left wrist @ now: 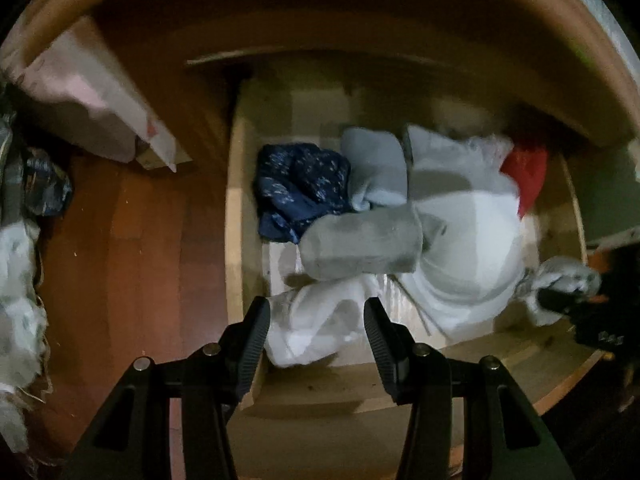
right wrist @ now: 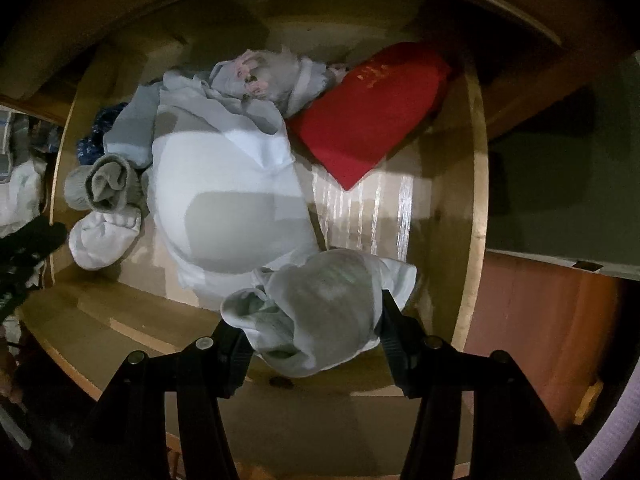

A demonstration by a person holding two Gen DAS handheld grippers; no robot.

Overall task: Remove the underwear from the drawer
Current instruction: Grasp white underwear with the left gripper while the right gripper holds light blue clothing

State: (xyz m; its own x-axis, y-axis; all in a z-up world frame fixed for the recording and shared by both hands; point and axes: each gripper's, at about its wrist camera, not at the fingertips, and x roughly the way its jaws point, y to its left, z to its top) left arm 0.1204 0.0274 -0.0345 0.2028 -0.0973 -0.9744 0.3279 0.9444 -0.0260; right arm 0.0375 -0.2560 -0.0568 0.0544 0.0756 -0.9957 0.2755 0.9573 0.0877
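An open wooden drawer [left wrist: 236, 216] holds a pile of clothes. In the left wrist view my left gripper [left wrist: 316, 320] is open above the drawer's near left corner, over a white bundle [left wrist: 316, 328]. A grey roll [left wrist: 360, 248], a dark blue patterned piece [left wrist: 300, 188] and a large white and grey garment [left wrist: 468, 232] lie beyond. In the right wrist view my right gripper [right wrist: 316, 328] is shut on a grey and white piece of underwear [right wrist: 324, 308], held over the drawer's front edge [right wrist: 352, 394]. The right gripper also shows in the left wrist view [left wrist: 568, 300].
A red flat pouch [right wrist: 360, 112] lies at the drawer's back right. A floral grey piece [right wrist: 260, 76] lies at the back. Reddish wood floor [left wrist: 120, 260] lies left of the drawer, with a pale box [left wrist: 92, 92] and loose clothes [left wrist: 20, 280] on it.
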